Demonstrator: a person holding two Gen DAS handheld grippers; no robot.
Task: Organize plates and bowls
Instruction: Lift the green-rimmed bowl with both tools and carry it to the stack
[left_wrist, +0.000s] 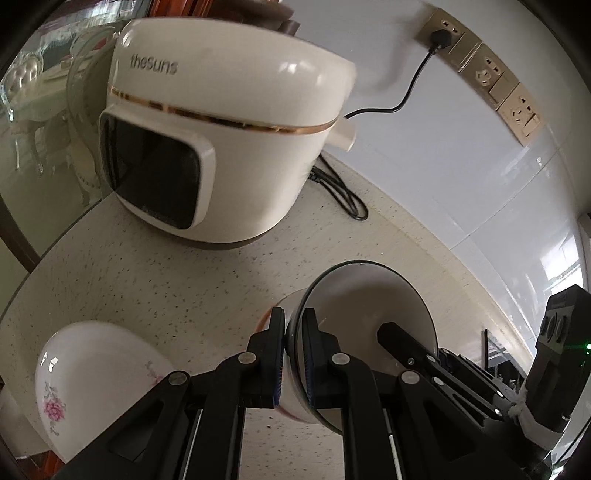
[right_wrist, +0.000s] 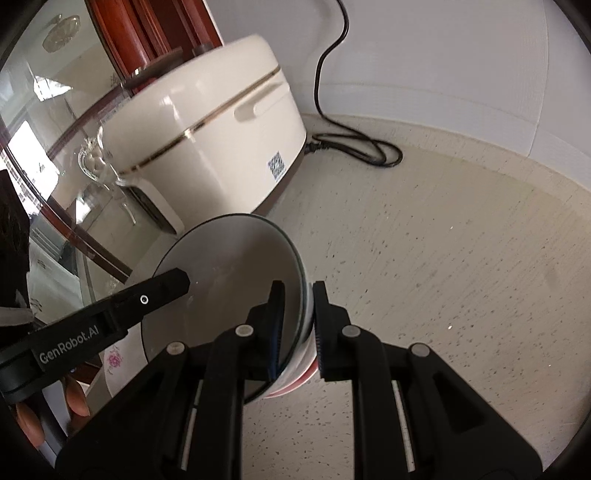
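two bowls (left_wrist: 364, 332) (left_wrist: 85, 376), one rice cooker (left_wrist: 221, 140), three sockets (left_wrist: 484, 72), possibly more.

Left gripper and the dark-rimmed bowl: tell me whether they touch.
Touching. The left wrist view shows the left gripper with both pads pressed on the bowl wall, one each side.

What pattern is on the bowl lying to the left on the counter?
White bowl with pink flower sprigs, clearest in the left wrist view.
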